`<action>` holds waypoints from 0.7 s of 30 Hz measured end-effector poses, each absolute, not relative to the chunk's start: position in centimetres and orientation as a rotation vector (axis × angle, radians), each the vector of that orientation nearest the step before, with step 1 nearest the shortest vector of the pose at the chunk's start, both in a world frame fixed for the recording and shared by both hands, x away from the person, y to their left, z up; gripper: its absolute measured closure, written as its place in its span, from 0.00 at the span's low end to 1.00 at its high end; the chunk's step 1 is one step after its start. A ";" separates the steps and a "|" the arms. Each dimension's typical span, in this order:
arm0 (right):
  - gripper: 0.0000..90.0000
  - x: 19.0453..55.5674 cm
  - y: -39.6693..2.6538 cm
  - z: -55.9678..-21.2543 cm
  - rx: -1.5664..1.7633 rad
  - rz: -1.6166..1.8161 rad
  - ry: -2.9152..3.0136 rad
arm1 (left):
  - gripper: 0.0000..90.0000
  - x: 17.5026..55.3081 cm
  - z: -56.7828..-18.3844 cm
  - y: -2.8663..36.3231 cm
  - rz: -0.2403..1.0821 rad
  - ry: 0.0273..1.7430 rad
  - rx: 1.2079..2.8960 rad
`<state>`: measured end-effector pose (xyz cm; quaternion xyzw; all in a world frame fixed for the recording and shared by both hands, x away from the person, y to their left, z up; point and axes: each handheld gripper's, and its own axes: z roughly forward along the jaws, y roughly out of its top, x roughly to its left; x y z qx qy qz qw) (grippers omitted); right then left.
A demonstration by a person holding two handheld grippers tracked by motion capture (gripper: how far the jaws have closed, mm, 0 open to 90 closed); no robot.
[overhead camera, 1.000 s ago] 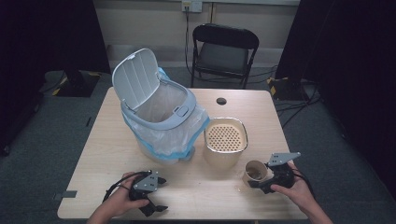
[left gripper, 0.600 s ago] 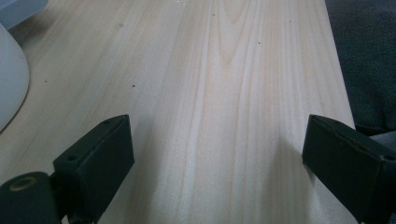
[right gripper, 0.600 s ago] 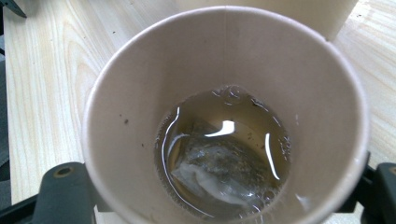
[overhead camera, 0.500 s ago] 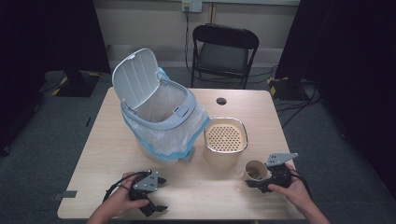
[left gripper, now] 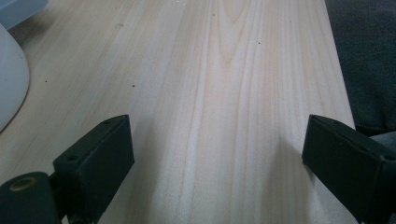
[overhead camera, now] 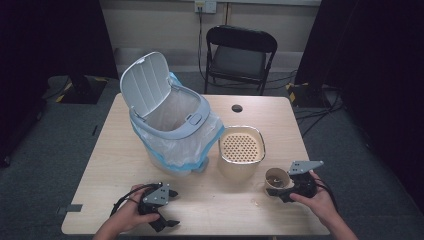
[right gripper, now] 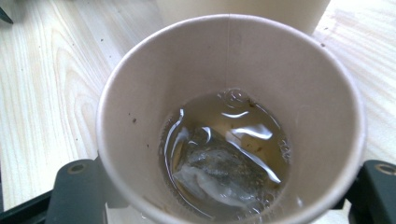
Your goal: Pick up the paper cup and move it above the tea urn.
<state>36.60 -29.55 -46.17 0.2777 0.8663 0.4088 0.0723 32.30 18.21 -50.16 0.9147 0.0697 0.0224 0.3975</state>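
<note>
A brown paper cup [right gripper: 140, 93] of tea with a soaked teabag [right gripper: 219, 172] stands on the wooden table [overhead camera: 235, 212] near its front right, beside a beige strainer container [overhead camera: 241, 150]. My right gripper [right gripper: 226, 186] has the cup between its jaws, which have just been closing and now press on its sides. From above, the cup [overhead camera: 277, 176] sits at the tip of that gripper [overhead camera: 276, 189], with a hand behind it. At the front left my left gripper [overhead camera: 172, 207] rests on the table, open, with bare wood between its fingers [left gripper: 98, 158].
A white bin [overhead camera: 170, 125] with its lid up and a bluish liner stands at the table's middle left. A small dark round hole [overhead camera: 237, 108] marks the far side. A black folding chair [overhead camera: 240, 55] is behind the table, and cables lie on the floor.
The right gripper's jaws have drawn in around the paper cup, and the hand has shifted slightly. The left hand and gripper have not moved.
</note>
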 end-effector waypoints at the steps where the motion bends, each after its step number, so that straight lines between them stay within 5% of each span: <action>1: 0.30 36.7 -29.6 -46.0 0.837 1.217 2.602 | 0.09 32.3 -50.2 18.2 0.056 0.177 2.316; 21: 0.30 38.7 -30.5 -43.1 0.858 1.200 2.568 | 0.09 32.3 -50.2 18.2 0.057 0.175 2.312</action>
